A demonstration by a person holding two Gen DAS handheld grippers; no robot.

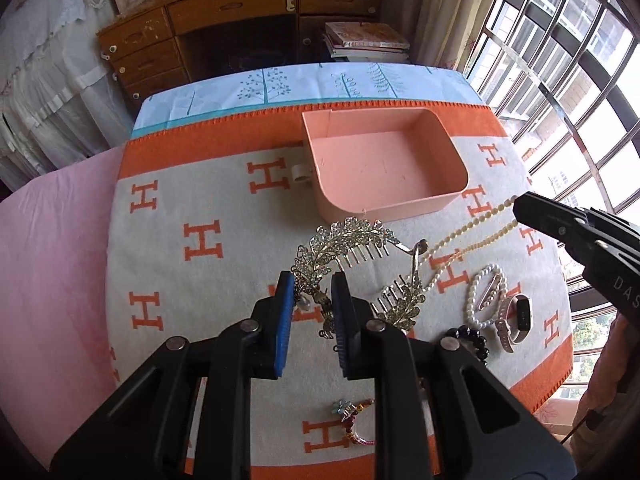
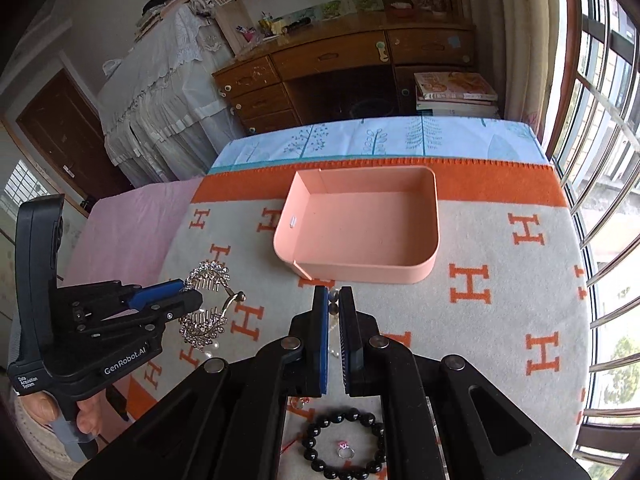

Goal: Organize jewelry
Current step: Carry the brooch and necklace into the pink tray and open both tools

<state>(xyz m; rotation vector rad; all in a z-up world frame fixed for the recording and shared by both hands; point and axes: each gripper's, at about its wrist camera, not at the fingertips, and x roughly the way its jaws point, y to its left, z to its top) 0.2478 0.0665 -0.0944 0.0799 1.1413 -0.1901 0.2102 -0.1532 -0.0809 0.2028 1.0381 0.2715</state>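
Jewelry pickup under way, pink tray (image 2: pixel 424 216) empty on the bench.

Left gripper (image 1: pixel 312 312) had its jaws closed narrow on the rhinestone hair comb (image 1: pixel 344 240); right gripper (image 2: pixel 334 312) pinched the cream bead necklace (image 1: pixel 472 236), jaws almost together. Black bracelet (image 2: pixel 344 444), pearls and a watch (image 1: pixel 516 316) lay loose nearby. Next, I'd say: lift and carry forward into the tray.
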